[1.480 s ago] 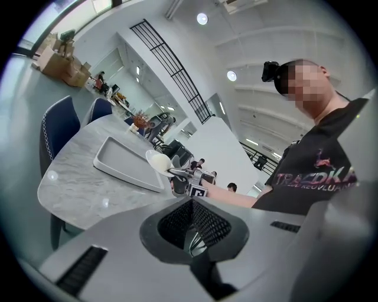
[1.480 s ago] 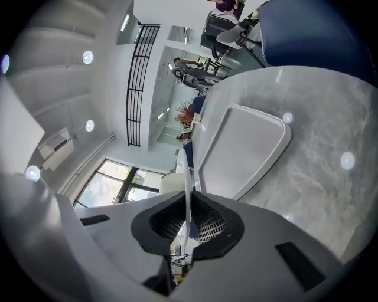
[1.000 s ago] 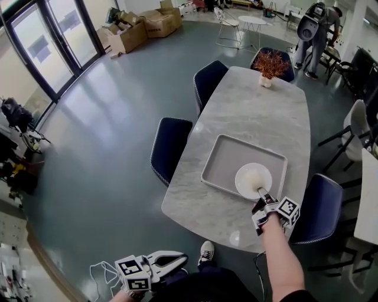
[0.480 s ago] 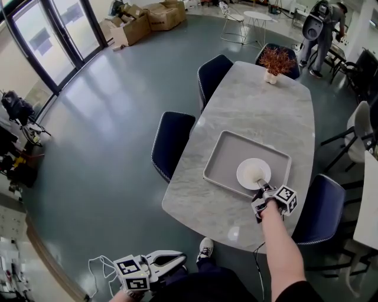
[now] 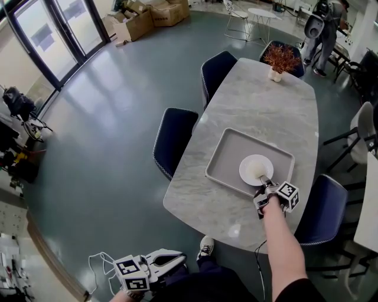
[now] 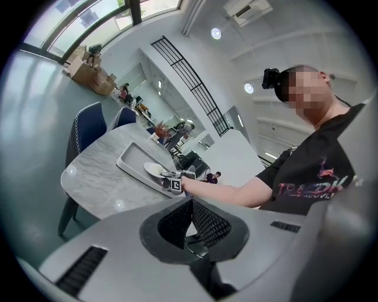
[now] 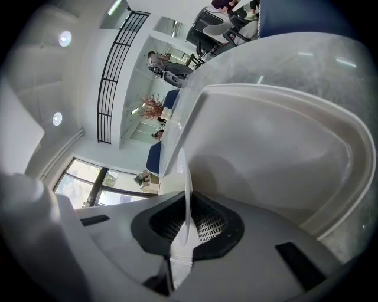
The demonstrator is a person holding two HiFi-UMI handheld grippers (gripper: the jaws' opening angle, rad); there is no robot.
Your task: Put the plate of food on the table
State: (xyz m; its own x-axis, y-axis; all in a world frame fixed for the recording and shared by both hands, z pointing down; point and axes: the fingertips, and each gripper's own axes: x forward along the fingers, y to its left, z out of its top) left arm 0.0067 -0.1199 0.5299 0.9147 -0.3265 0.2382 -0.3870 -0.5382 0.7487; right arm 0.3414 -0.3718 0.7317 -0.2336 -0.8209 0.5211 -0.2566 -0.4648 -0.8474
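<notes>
A round white plate (image 5: 255,168) with a pale patch in its middle lies over the near right part of a grey tray (image 5: 227,156) on the marble table (image 5: 260,106). My right gripper (image 5: 264,184) is shut on the plate's near rim. In the right gripper view the plate (image 7: 188,194) shows edge-on between the pads, with the tray (image 7: 266,153) beyond. Whether the plate rests on the tray I cannot tell. My left gripper (image 5: 182,258) hangs low beside my body, off the table, shut and empty. Its jaws (image 6: 191,203) point toward the table.
Navy chairs (image 5: 174,138) stand round the table, one (image 5: 322,209) just right of my right arm. A potted plant (image 5: 280,59) sits at the table's far end. Cardboard boxes (image 5: 147,15) and a person (image 5: 325,23) are far back. Glass doors (image 5: 41,41) line the left.
My right gripper has brought the plate a little lower and farther over the tray. The left gripper has stayed where it was.
</notes>
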